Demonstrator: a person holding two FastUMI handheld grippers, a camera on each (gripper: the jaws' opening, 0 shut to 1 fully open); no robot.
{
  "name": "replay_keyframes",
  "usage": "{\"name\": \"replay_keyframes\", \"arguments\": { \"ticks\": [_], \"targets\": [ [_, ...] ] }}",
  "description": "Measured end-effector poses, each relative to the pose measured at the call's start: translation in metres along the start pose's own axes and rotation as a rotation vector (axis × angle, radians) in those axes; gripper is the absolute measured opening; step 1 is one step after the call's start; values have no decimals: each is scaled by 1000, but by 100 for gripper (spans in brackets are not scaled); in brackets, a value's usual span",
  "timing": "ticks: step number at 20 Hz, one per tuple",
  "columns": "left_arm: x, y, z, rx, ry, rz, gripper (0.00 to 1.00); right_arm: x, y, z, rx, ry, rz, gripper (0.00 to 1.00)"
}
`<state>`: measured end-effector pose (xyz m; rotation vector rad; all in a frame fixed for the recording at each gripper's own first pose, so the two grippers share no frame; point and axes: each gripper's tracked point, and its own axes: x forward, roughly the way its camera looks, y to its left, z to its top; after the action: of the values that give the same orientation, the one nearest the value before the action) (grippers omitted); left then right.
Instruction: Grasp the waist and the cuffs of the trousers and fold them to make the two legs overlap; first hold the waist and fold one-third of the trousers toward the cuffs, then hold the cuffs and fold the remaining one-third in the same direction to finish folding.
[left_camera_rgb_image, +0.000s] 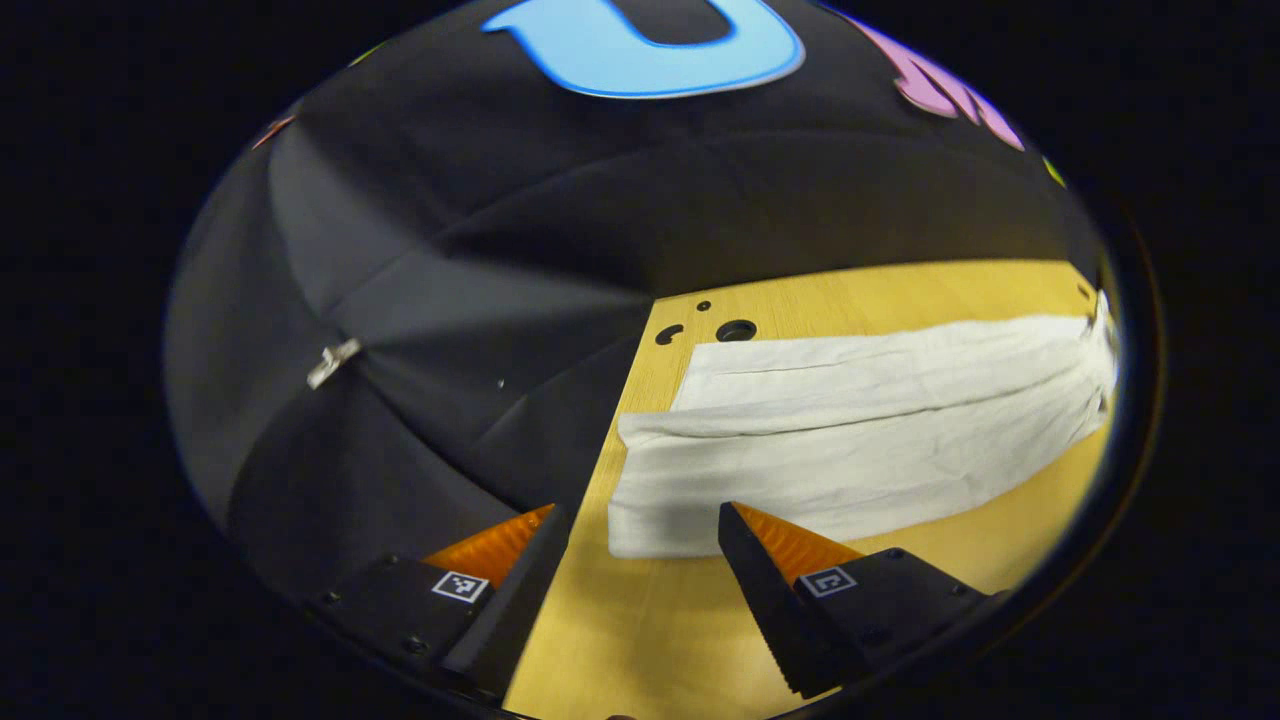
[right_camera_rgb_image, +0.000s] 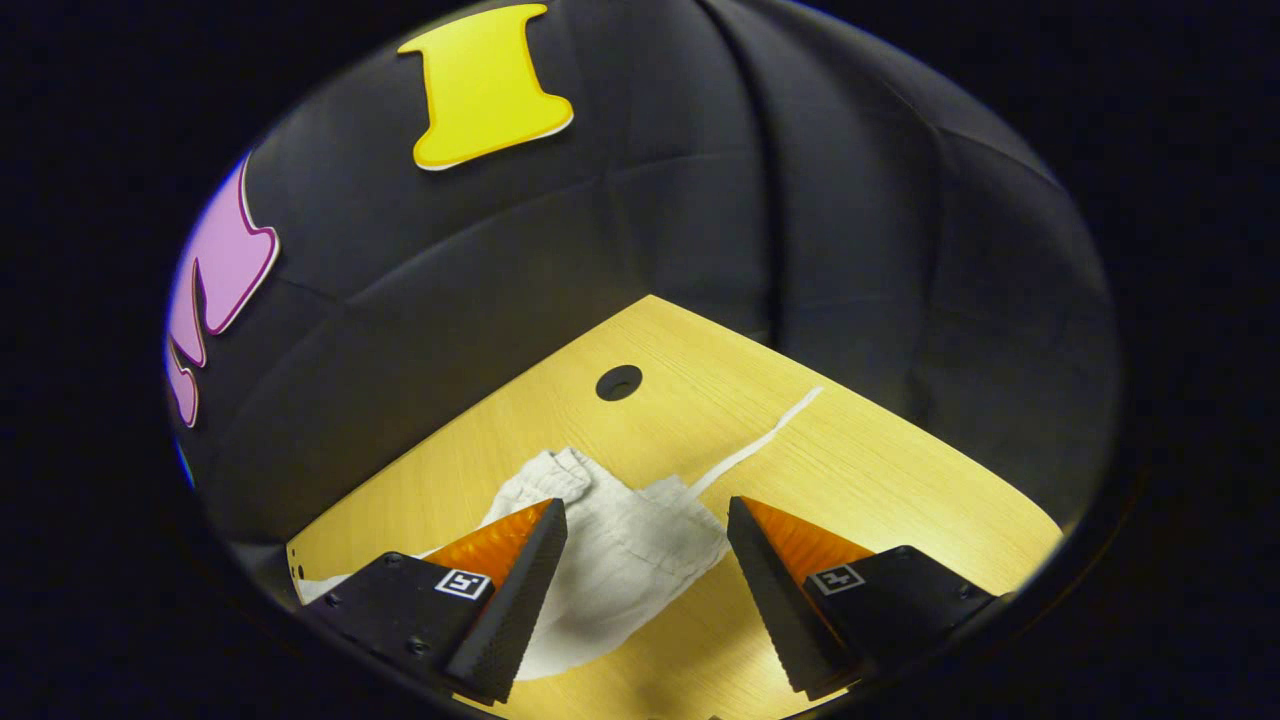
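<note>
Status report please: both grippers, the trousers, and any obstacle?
Left gripper open, above cuffs. Right gripper open, over waist. Trousers flat on table, legs overlapped, thirds unfolded. No obstacle seen.

My left gripper (left_camera_rgb_image: 642, 520) has two tapering, wedge-shaped fingers with sawtooth-ridged inner faces; each sits on a dark block with small screws and a square white marker. My right gripper (right_camera_rgb_image: 645, 515) is built the same.
</note>
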<state>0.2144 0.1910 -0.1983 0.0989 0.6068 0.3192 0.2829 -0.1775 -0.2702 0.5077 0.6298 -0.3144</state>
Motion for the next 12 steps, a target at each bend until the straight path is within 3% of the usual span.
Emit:
{"name": "replay_keyframes", "arguments": {
  "ticks": [7, 12],
  "targets": [
    [-68, 26, -51, -266, 48, 19, 97, 7, -4, -22, 30, 14, -27, 99],
    [-92, 35, -95, -176, 104, 64, 97, 10, -4, -36, 100, 82, -43, 99]
  ]
}}
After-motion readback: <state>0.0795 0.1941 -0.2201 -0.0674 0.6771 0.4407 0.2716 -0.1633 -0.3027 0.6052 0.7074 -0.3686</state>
